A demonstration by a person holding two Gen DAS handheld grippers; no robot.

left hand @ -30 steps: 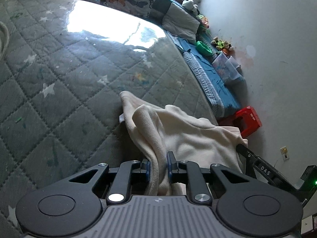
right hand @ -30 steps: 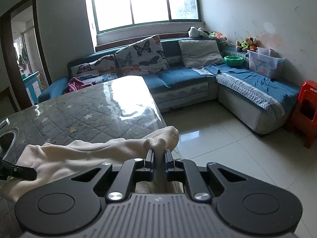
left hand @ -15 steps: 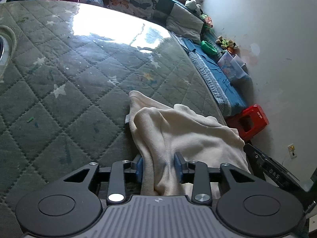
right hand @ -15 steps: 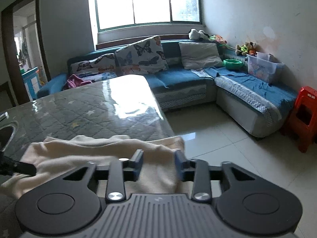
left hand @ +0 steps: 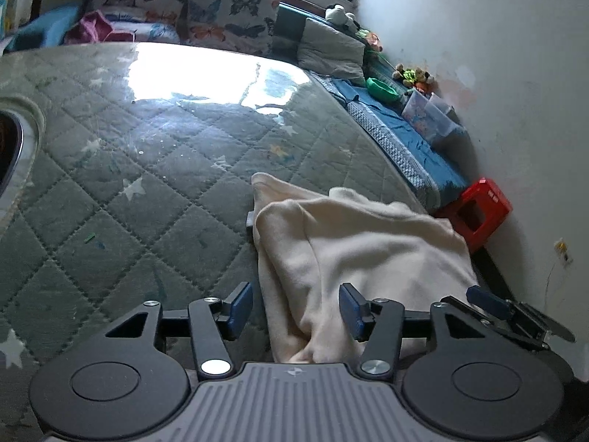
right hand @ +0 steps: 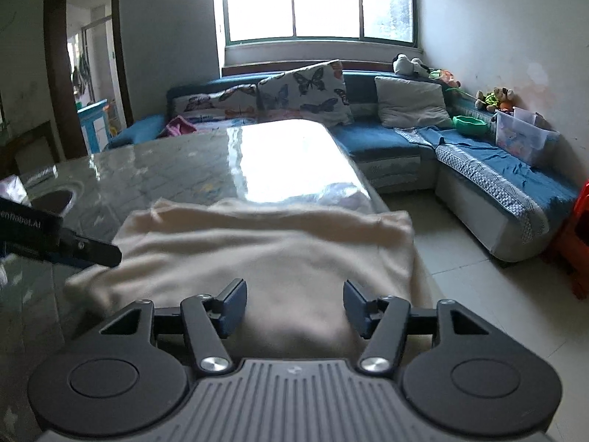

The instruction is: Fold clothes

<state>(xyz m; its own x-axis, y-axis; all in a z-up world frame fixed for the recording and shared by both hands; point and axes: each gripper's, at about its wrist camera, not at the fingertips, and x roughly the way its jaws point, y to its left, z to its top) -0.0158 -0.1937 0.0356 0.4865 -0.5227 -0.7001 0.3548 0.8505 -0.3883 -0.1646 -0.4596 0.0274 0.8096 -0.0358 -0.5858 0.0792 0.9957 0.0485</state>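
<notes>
The quilted table (left hand: 154, 191) takes up most of the view, probably for its flat room to work on. The cream garment (left hand: 353, 243) lies doubled over near the table's right edge — layers stacked, far corners roughly lined up, so a fold looks laid down. Left gripper (left hand: 296, 307) sits at one near end and right gripper (right hand: 294, 307) at the other, both with jaws spread wide and pinching nothing, cloth loose between them.
</notes>
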